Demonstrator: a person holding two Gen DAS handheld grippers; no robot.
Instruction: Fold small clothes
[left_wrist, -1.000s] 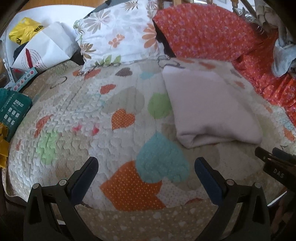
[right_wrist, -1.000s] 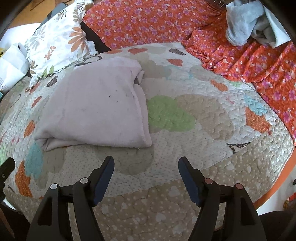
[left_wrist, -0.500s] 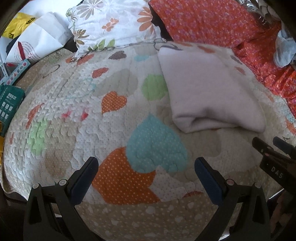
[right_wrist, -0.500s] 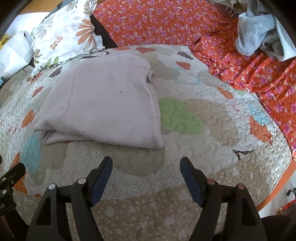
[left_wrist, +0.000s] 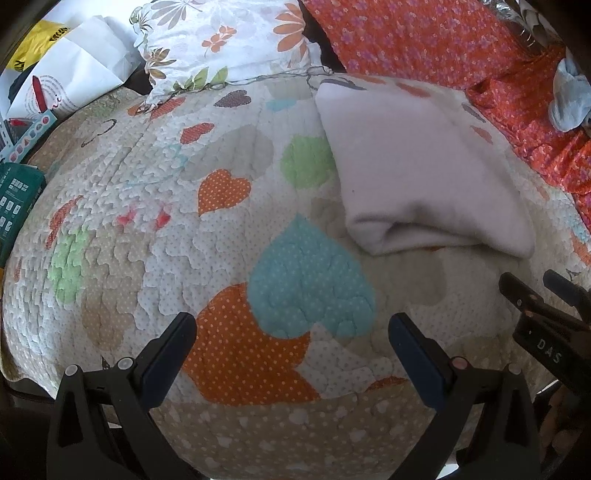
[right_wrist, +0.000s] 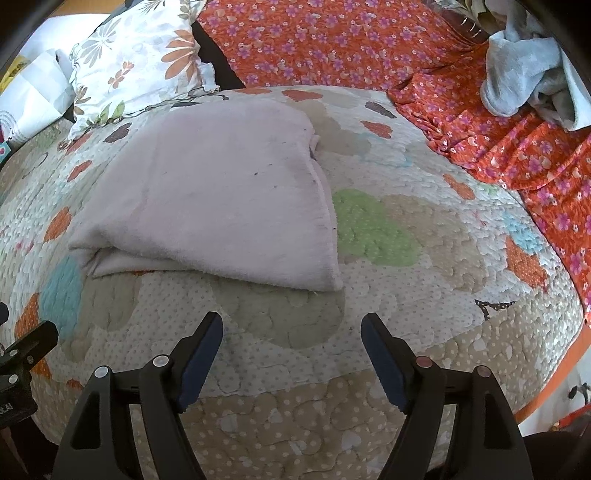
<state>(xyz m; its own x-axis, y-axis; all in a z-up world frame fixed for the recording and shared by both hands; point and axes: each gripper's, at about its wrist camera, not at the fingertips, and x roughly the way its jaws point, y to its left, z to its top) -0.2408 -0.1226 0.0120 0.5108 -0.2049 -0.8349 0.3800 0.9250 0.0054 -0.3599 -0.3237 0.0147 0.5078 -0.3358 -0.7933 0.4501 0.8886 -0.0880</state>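
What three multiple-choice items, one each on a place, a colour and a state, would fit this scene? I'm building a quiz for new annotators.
1. Where does the folded pale pink fleece garment lie?
A. on the heart-patterned quilt
B. on the floral pillow
C. in a gripper

2. What colour is the flowered sheet behind the quilt?
A. blue
B. orange-red
C. green

3. How does the right gripper stand?
A. shut on the garment
B. shut, empty
C. open, empty

Key: 1 A, the garment rests flat on the quilt; 2 B, orange-red cloth with purple flowers; 3 C, its fingers stand apart over bare quilt.
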